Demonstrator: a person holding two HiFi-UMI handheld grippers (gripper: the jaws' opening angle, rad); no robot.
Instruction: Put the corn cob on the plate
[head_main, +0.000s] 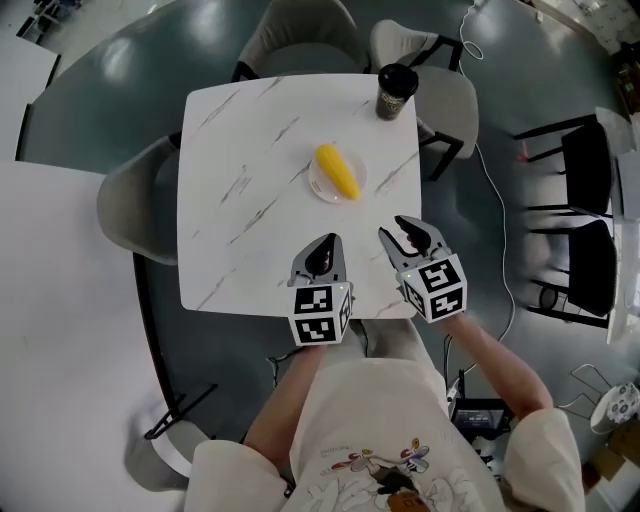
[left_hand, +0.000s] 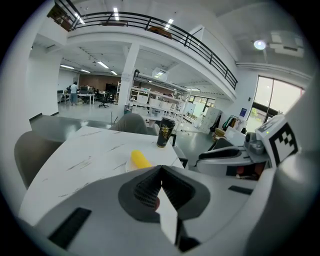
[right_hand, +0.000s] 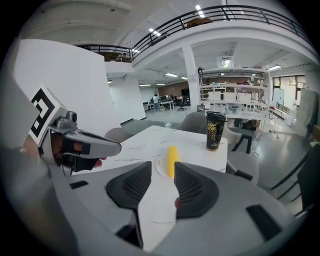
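The yellow corn cob (head_main: 338, 171) lies on a small clear plate (head_main: 322, 189) on the far right part of the white marble table (head_main: 240, 200). Both grippers hover over the table's near edge, well short of the plate. My left gripper (head_main: 325, 247) is shut with nothing between its pads. My right gripper (head_main: 405, 232) stands partly open and empty. In the left gripper view the corn cob (left_hand: 140, 160) shows just beyond the closed jaws (left_hand: 160, 172). In the right gripper view the corn cob (right_hand: 172, 160) appears in the gap between the jaws (right_hand: 162, 172), far off on its plate (right_hand: 161, 168).
A black paper cup (head_main: 395, 92) stands at the table's far right corner. Grey chairs (head_main: 135, 200) surround the table. A large white surface (head_main: 60, 330) lies to the left. Black chairs (head_main: 585, 250) and a cable are on the floor at right.
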